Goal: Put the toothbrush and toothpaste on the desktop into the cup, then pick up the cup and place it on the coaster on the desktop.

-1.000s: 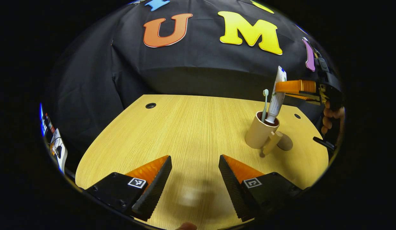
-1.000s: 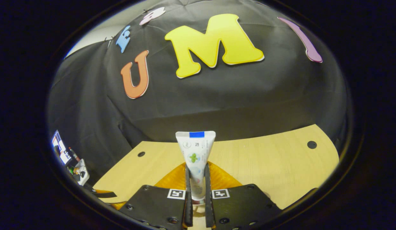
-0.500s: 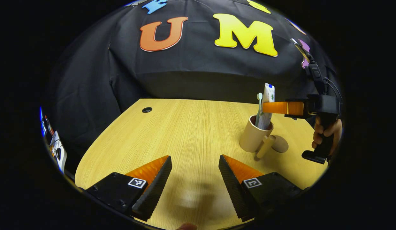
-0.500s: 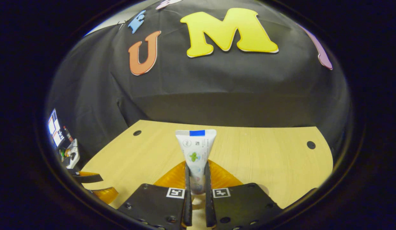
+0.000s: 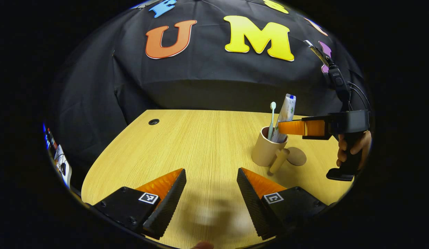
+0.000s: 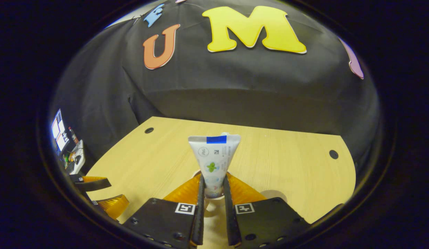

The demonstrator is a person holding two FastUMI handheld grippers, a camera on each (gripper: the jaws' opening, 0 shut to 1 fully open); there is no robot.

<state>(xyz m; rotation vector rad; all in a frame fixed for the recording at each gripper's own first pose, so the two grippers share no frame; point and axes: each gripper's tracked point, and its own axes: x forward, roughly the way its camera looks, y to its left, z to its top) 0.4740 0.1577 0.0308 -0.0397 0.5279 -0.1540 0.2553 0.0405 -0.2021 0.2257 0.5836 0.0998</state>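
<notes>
Booth: black cloth wall behind a light wood-grain worktop (image 5: pixel 200 145) with round cable holes near its far corners.
Cup: a tan cup (image 5: pixel 264 152) stands upright on the right part of the worktop in the left gripper view, resting directly on the wood.
Toothbrush: the toothbrush (image 5: pixel 271 117) stands in the cup, head up, leaning slightly against the rim.
Toothpaste: the toothpaste (image 5: pixel 285 116) tube stands in the cup beside the toothbrush, crimped end up, tilted a little to the right. In the right gripper view its lower end goes down into the cup mouth between the fingers.
Coaster: a round brown coaster (image 5: pixel 297 156) lies flat just to the right of the cup, apart from its base. A short tan peg-shaped piece lies tilted between cup and coaster; whether it belongs to the cup cannot be told.
Right gripper: the right gripper (image 6: pixel 212 193) is level with the cup mouth, jaws narrow with the tube between them. In the left gripper view a hand (image 5: pixel 353 148) holds its handle at the right edge.
Contact: both fingers lie close along the tube sides; whether they press on it or stand slightly off cannot be told.
Left gripper: the left gripper (image 5: pixel 211 188) hovers over bare worktop near the front edge, well apart from the cup, jaws wide and holding nothing.
</notes>
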